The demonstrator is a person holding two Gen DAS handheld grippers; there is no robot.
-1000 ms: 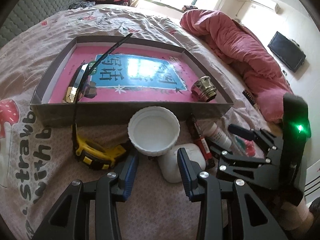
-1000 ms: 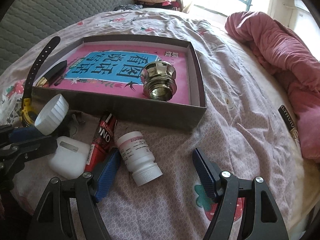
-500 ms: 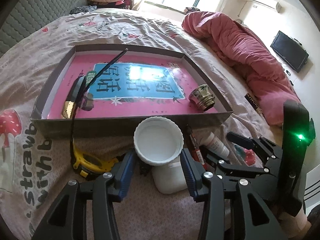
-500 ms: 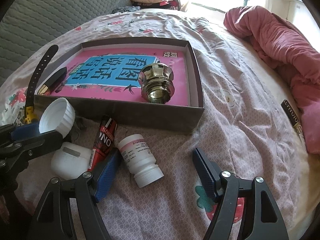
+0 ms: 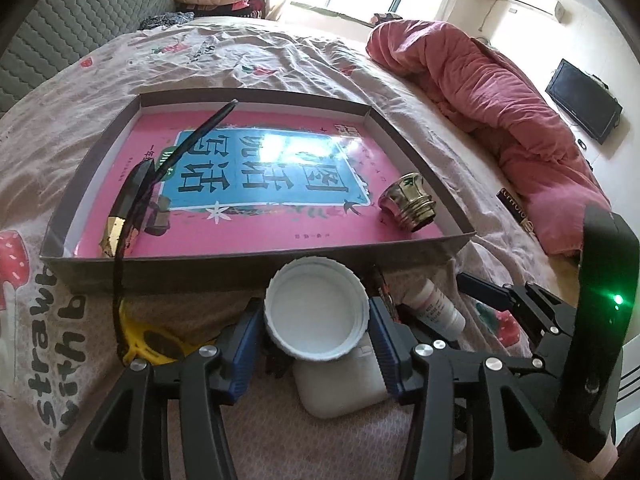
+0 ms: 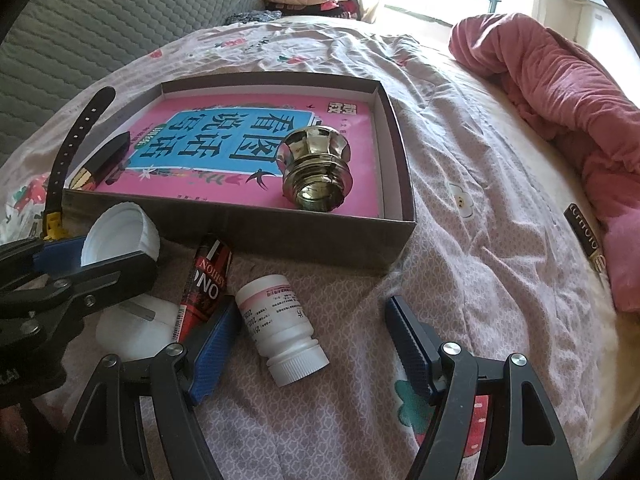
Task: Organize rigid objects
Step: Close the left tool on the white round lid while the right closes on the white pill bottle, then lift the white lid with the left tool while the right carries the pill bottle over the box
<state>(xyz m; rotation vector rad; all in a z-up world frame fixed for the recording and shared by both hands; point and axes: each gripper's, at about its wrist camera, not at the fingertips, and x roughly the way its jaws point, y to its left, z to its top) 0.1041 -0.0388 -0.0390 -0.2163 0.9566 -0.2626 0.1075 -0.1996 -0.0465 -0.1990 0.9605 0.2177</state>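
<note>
My left gripper (image 5: 316,344) is shut on a white ribbed jar lid (image 5: 316,310), held just above the bed before the near wall of a shallow cardboard box (image 5: 256,270). The lid also shows in the right wrist view (image 6: 118,236). The box holds a pink book (image 5: 264,184), a gold metal knob (image 5: 408,208) and a black-and-gold clip (image 5: 128,208). My right gripper (image 6: 312,344) is open, around a white pill bottle (image 6: 280,334) lying on the sheet. A red tube (image 6: 206,284) and a white case (image 6: 136,326) lie to its left.
A yellow tape measure (image 5: 148,340) with a black strap (image 5: 176,160) lies left of the lid. A bunched pink duvet (image 5: 500,104) fills the bed's right side. A small black box (image 6: 584,236) lies near it. A grey quilted headboard (image 6: 100,12) stands behind.
My left gripper has lifted the white lid off the bed and carried it toward the box's near wall. The right gripper has hardly moved.
</note>
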